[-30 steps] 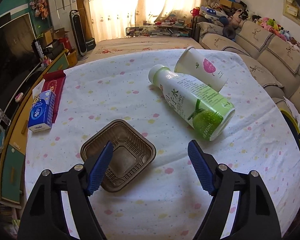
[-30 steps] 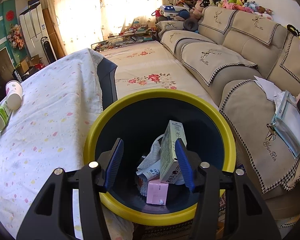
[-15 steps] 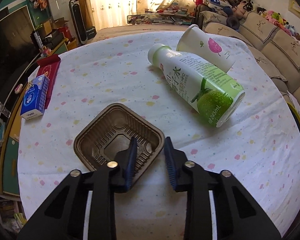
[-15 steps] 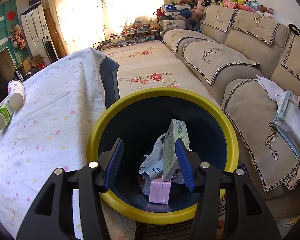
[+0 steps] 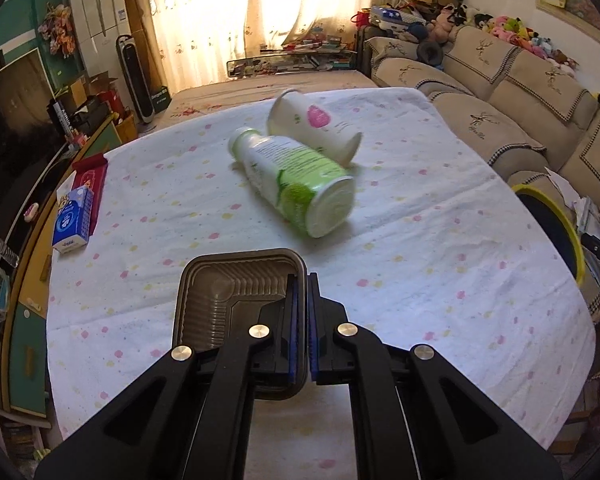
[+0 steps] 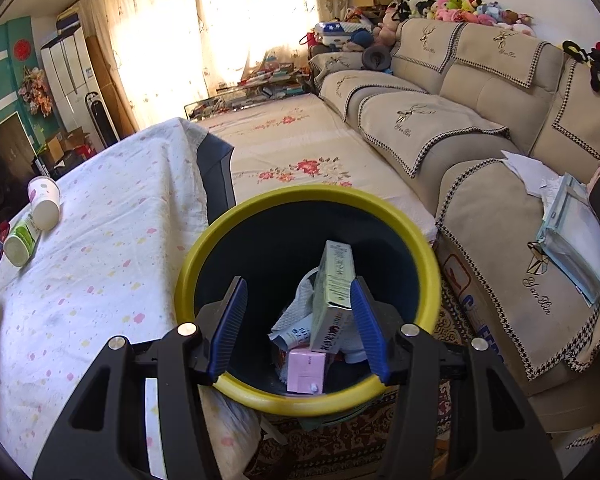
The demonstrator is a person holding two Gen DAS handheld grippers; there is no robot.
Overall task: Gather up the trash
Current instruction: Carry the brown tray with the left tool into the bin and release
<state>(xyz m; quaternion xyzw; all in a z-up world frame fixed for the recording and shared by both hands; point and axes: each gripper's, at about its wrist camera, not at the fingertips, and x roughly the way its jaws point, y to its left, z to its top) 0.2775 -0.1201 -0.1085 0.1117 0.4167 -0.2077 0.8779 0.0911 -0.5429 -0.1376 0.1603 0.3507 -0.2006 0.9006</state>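
left wrist view: left gripper [image 5: 300, 320] has just clenched on the brown ribbed plastic tray's [image 5: 228, 300] rim; green-labelled white bottle [image 5: 300, 184] and white paper cup [image 5: 312, 126] lie beyond it, uncollected. right gripper [image 6: 298, 328] hangs half-open, empty, over the yellow-rimmed dark bin [image 6: 260, 208], partly filled.

Ribbed brown plastic tray [image 5: 228, 300], glossy; smooth plastic bottle [image 5: 296, 184] with a shiny printed label; matt paper cup [image 5: 312, 128]; spotted cotton cloth [image 5: 420, 248], slightly crumpled, over the surface; glossy yellow-rimmed plastic bin [image 6: 308, 400]
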